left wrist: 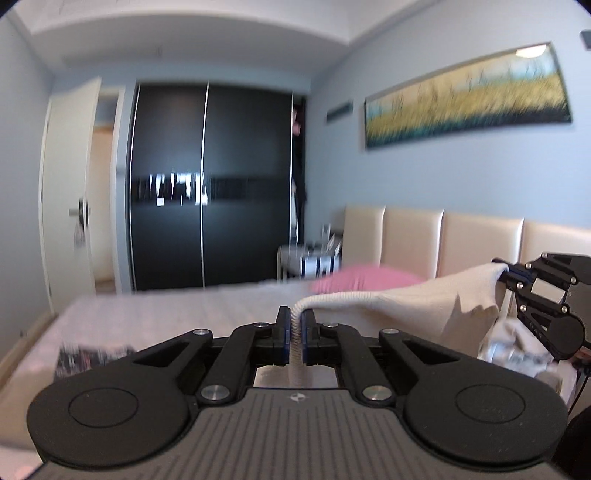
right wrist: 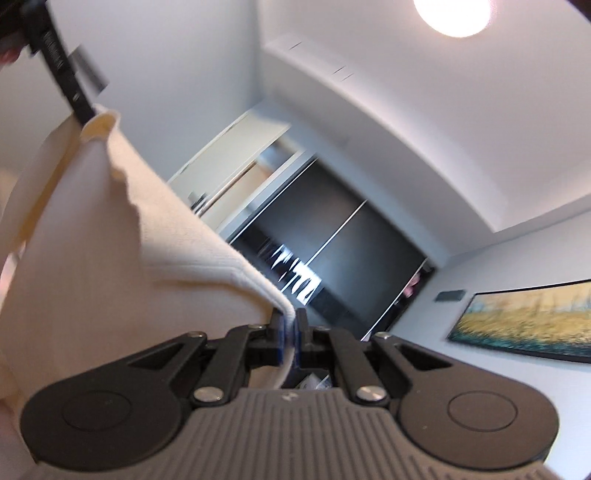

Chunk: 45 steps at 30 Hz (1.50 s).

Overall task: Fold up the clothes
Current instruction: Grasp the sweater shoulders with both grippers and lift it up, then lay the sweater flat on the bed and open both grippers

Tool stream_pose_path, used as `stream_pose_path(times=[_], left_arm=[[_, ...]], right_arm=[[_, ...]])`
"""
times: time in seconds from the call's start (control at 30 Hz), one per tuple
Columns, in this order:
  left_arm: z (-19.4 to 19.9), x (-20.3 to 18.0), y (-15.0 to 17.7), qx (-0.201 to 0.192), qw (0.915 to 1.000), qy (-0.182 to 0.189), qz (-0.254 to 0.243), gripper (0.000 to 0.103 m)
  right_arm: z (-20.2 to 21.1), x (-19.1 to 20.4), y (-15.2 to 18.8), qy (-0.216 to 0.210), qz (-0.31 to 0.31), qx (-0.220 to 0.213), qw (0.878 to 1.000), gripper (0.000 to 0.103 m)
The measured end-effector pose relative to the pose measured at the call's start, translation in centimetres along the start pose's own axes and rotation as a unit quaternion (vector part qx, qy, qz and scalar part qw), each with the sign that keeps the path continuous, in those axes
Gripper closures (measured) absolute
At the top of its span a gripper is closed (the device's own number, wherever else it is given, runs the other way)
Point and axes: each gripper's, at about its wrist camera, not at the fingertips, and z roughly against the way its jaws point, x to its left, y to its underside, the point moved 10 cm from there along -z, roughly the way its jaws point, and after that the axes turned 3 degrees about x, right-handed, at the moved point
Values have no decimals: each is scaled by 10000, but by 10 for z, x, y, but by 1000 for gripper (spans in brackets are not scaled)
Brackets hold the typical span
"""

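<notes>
1. Above the bed (left wrist: 155, 314), hanging clear of the mattress: a cream garment (left wrist: 424, 306), stretched between the two claws, its ribbed edge running from one grip to the other.
2. Leaving open air ahead of the left claw (left wrist: 294, 325), right out to the dark wardrobe (left wrist: 210, 184) and the white door (left wrist: 70, 184) at the far end of the room.
3. Lying just behind the stretched cloth, near the padded headboard (left wrist: 443, 236): a pink pillow (left wrist: 365, 278).
4. Clamping tight on the ribbed edge, the left claw, pads pressing the cloth from both sides, pointing roughly level across the bed.
5. Pinching a corner of the same garment at the right side of the left view, the right claw (left wrist: 508, 273), held about as high as the left one.
6. Tilting upward and rolled over in its own view, the right claw (right wrist: 290, 332), closed on the cloth's hem, with ceiling, a lit lamp (right wrist: 458, 14) and a long painting (right wrist: 524, 321) beyond.
7. Draping down the left side of the right view, the cloth (right wrist: 92, 240), filling that side and hiding whatever is below.
</notes>
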Motion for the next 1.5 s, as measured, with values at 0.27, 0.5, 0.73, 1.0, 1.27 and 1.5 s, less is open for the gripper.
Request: stream_pose_path(times=[0.27,0.5,0.73,1.0,1.27,1.5], left_arm=[[62,-31,-58,-879,9948,498,82,99],[54,-31,-82,-1092,9920,615,169,99],[-49,10,-13,270,9970,302,655,99],[-177,49,116,1985,9771,-150,758,99],[-276,100,200,2749,9552,-313,1053,99],[-351,117,272,3480,9313,-369,1009,99]], right_arm=[[48,-55,-54,427,-777,-639,9940,98],[50,-86,-71,377,-1446,-744,9860,98],[-6,-36,-6,-276,-1401,305,9893,98],[-95,53,112,-1228,-1127,1891,9677,98],[-181,115,215,-1783,-928,2927,9349,98],[-265,184,298,-2030,-1345,3759,8941,97]])
